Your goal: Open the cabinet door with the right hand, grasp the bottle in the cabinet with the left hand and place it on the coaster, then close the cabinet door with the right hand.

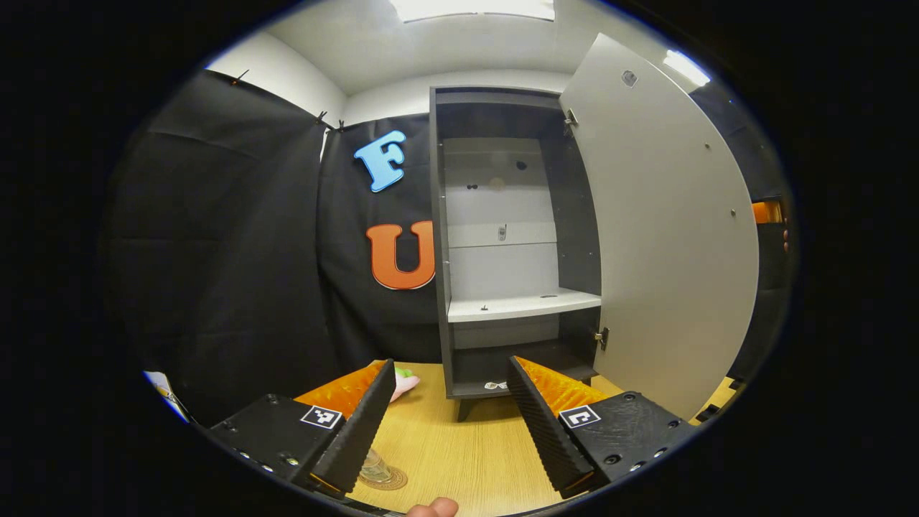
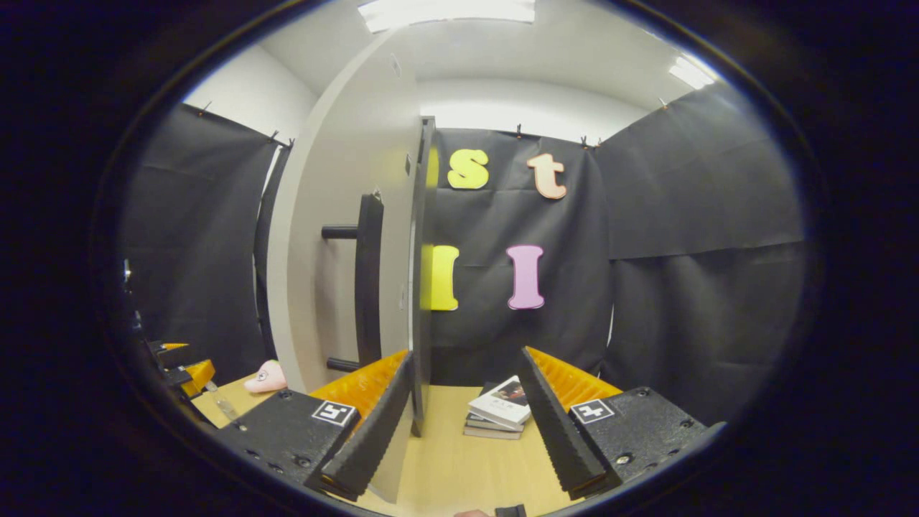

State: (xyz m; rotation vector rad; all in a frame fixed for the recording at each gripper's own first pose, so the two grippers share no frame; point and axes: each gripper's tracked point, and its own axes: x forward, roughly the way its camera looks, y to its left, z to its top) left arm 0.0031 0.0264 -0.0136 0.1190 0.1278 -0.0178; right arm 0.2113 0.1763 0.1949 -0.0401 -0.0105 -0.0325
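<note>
I see the cabinet door (image 1: 660,230) wide open and the bottle (image 1: 373,467) already standing on the coaster (image 1: 391,480) on the table (image 1: 459,445), both jaws open and empty, so only closing is left.

The left gripper (image 1: 451,402) hovers with fingers apart over a wooden table (image 1: 459,452), facing a cabinet (image 1: 502,237) whose door (image 1: 660,237) stands open; a bottle (image 1: 375,468) rests on a coaster (image 1: 391,480).

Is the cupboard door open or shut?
Open. The pale grey cabinet door swings out wide, showing the bare white shelf inside.
</note>
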